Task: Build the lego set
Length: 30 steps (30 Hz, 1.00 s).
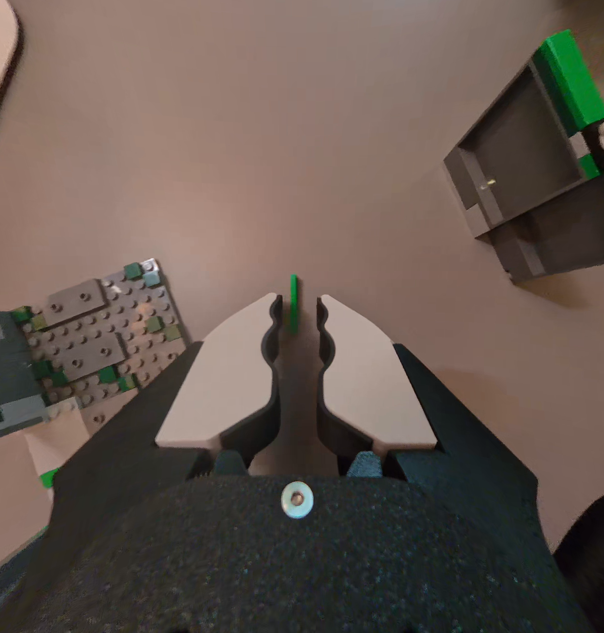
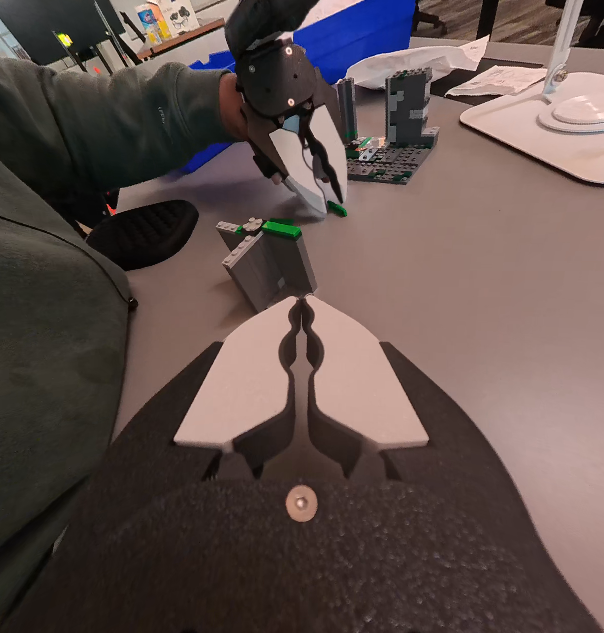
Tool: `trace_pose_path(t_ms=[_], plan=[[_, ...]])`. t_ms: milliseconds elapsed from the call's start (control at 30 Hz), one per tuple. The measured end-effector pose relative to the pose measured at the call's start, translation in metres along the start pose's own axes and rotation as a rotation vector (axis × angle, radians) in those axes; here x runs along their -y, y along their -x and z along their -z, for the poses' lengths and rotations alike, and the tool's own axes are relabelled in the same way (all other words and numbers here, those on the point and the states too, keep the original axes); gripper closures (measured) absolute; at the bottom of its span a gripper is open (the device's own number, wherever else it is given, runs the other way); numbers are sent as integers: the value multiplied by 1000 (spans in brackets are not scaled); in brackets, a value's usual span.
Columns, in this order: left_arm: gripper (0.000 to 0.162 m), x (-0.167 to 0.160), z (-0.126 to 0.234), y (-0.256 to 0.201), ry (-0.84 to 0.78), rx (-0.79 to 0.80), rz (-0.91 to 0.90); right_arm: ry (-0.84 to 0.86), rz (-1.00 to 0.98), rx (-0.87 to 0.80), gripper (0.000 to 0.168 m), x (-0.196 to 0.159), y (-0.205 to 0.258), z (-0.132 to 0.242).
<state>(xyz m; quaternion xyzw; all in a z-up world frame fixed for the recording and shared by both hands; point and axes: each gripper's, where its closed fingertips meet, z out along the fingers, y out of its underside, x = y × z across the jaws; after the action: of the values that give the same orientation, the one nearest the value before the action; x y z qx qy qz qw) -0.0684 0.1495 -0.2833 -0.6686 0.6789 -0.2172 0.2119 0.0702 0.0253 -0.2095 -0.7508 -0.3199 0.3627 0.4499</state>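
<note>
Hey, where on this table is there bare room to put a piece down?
Bare tabletop lies right of the grey wall section, up to the white stand base. It is crowded around the left tool, between the small green piece and the studded baseplate.

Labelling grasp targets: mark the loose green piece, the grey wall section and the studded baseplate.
loose green piece [image 1: 294,305], left wrist view, middle of its thin edge.
grey wall section [image 2: 276,270], right wrist view, flat side.
studded baseplate [image 1: 129,342], left wrist view, bare studs.
</note>
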Motion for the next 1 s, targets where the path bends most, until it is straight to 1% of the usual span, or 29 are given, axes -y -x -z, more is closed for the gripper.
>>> trace_pose_path(t_ms=[100,167,333,400,433,533,600,700,767,867,967,1000], plan=[[146,-7,-1,6,45,33,14,-6,3,2,168,-1,1,0],[153,-8,-2,6,59,47,5,-1,12,-1,168,-2,1,0],[155,-6,-2,7,87,111,-39,0,17,8,168,-4,3,-2],[156,1,-1,-1,48,118,-50,-2,22,11,168,-3,4,-2],[162,6,2,-5,24,125,-64,-4,26,11,168,-2,4,-2],[162,28,18,-21,-63,178,-116,-9,10,24,168,5,6,-4],[162,41,28,-32,-100,204,-152,-14,-4,62,168,15,10,-7],[162,53,42,-44,-135,222,-171,-7,58,74,168,33,14,-17],[162,58,50,-51,-162,210,-150,-2,126,74,162,45,19,-25],[162,55,59,-53,-176,212,-121,32,234,56,160,54,31,-42],[162,36,55,-52,-118,194,-130,58,307,57,158,55,45,-53],[162,29,50,-53,-107,165,-126,64,314,61,158,54,48,-55]])
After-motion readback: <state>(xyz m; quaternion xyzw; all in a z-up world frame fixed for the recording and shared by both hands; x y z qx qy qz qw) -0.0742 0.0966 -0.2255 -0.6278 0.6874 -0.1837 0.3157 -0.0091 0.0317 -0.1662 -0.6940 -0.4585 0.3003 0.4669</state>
